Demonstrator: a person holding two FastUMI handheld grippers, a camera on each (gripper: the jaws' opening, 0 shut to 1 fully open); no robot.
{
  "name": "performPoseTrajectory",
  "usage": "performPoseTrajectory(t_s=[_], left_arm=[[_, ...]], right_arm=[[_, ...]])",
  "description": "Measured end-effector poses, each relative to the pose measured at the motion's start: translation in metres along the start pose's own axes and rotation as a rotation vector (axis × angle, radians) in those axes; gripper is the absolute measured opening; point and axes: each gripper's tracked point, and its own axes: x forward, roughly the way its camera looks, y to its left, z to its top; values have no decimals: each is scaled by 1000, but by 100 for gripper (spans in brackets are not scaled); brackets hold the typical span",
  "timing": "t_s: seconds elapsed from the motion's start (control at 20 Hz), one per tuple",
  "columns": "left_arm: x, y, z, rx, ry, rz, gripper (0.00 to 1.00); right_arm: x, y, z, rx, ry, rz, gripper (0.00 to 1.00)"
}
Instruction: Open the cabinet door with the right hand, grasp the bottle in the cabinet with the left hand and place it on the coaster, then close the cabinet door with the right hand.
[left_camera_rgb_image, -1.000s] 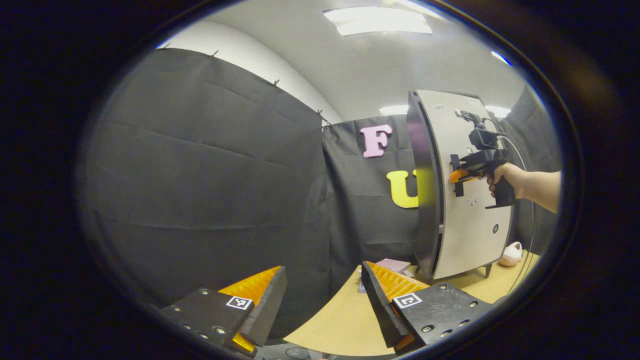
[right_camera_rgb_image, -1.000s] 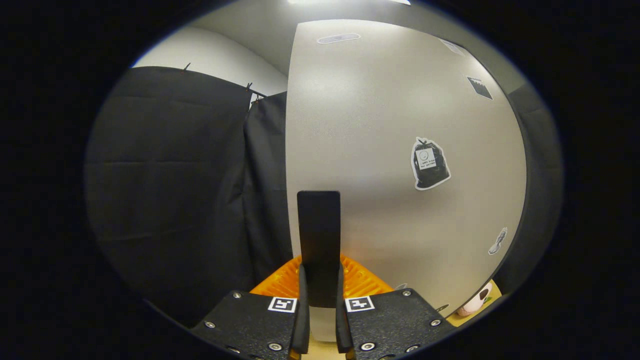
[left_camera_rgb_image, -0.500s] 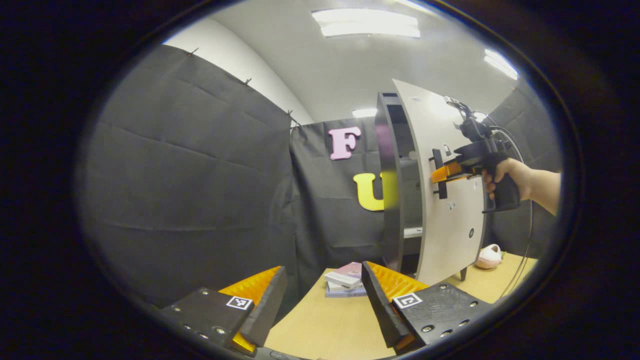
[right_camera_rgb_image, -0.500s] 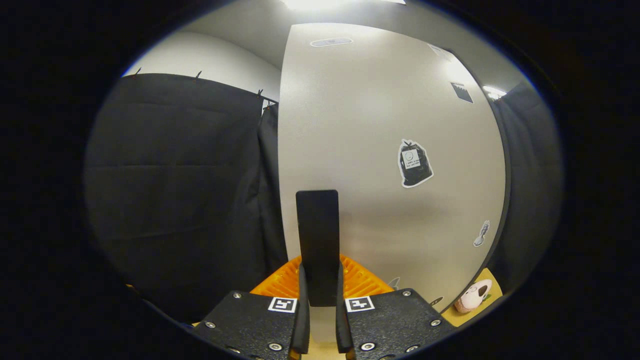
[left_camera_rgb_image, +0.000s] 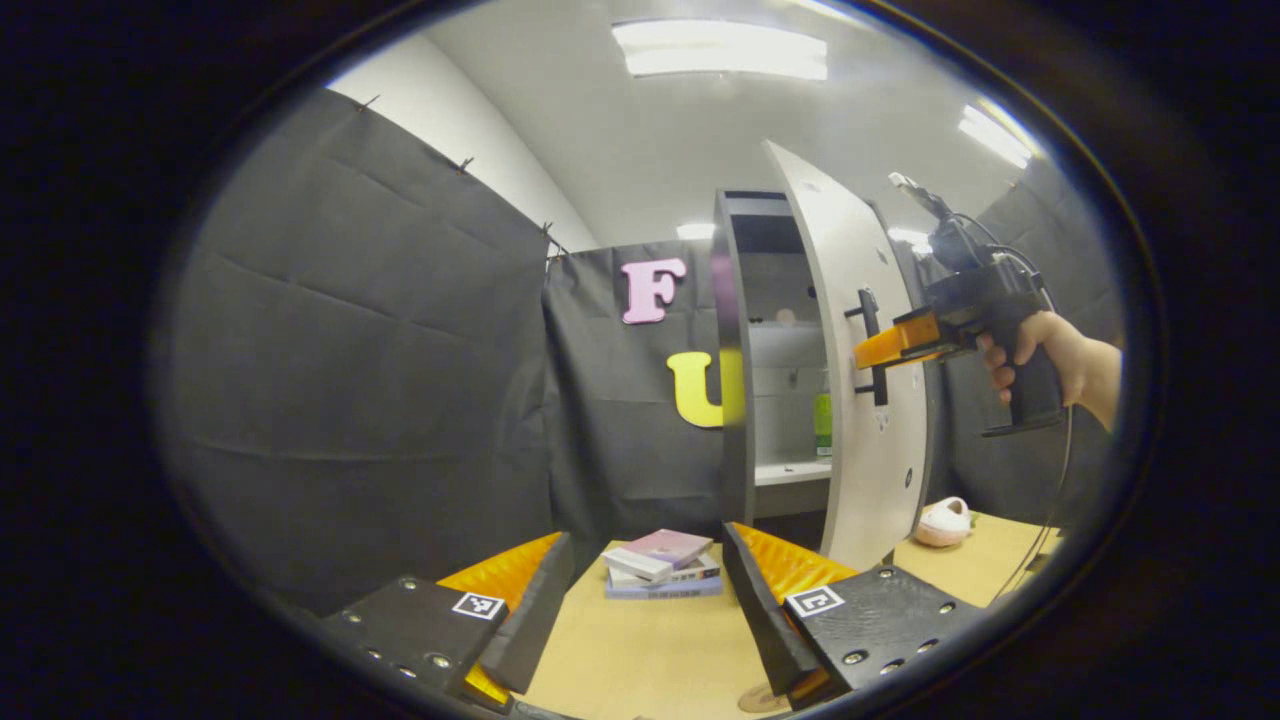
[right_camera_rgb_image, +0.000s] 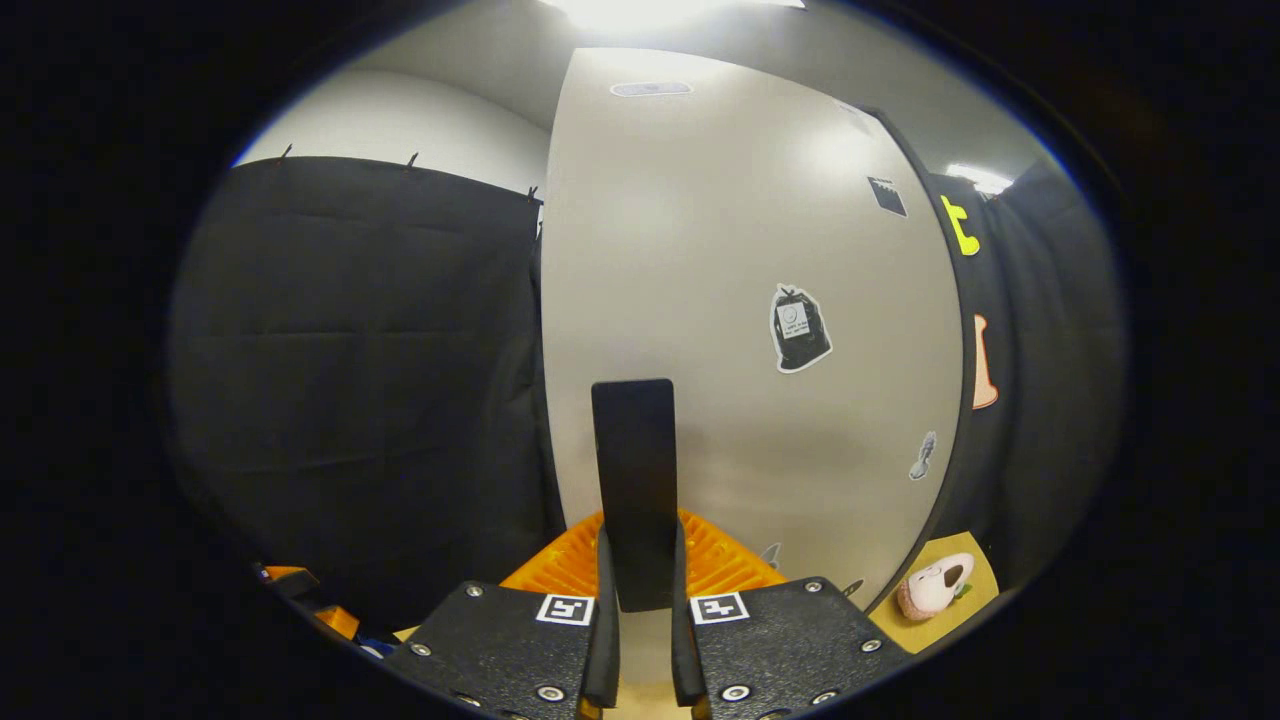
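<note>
In the left gripper view the tall grey cabinet (left_camera_rgb_image: 735, 350) stands on the table with its pale door (left_camera_rgb_image: 850, 440) swung partly out. A green bottle (left_camera_rgb_image: 822, 423) stands upright on a shelf inside. A hand holds my right gripper (left_camera_rgb_image: 866, 352) shut on the door's black handle (left_camera_rgb_image: 878, 385). In the right gripper view the handle (right_camera_rgb_image: 635, 470) sits clamped between the fingers of my right gripper (right_camera_rgb_image: 640, 640), against the door face (right_camera_rgb_image: 700, 250). My left gripper (left_camera_rgb_image: 645, 600) hangs open over the table, well short of the cabinet. A round brown edge, perhaps the coaster (left_camera_rgb_image: 757, 698), shows below it.
A small stack of books (left_camera_rgb_image: 660, 562) lies on the wooden table (left_camera_rgb_image: 640, 660) in front of the cabinet. A pink and white plush toy (left_camera_rgb_image: 944, 522) sits right of the door, and the toy (right_camera_rgb_image: 935, 587) also shows at the door's lower right. Black cloth walls surround the booth.
The right gripper has pulled the door outward by its handle. The cabinet's inside and the green bottle have come into sight. The left gripper's view has swung right, bringing the books in.
</note>
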Motion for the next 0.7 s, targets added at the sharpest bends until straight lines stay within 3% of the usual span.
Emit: performPoseTrajectory(t_s=[0.35,0.7], left_arm=[[4,-50,13,8,-29,-59,86],[10,-116,9,-13,-33,-153,90]], right_arm=[[-24,-10,1,14,2,17,21],[-39,-25,0,20,8,-5,20]])
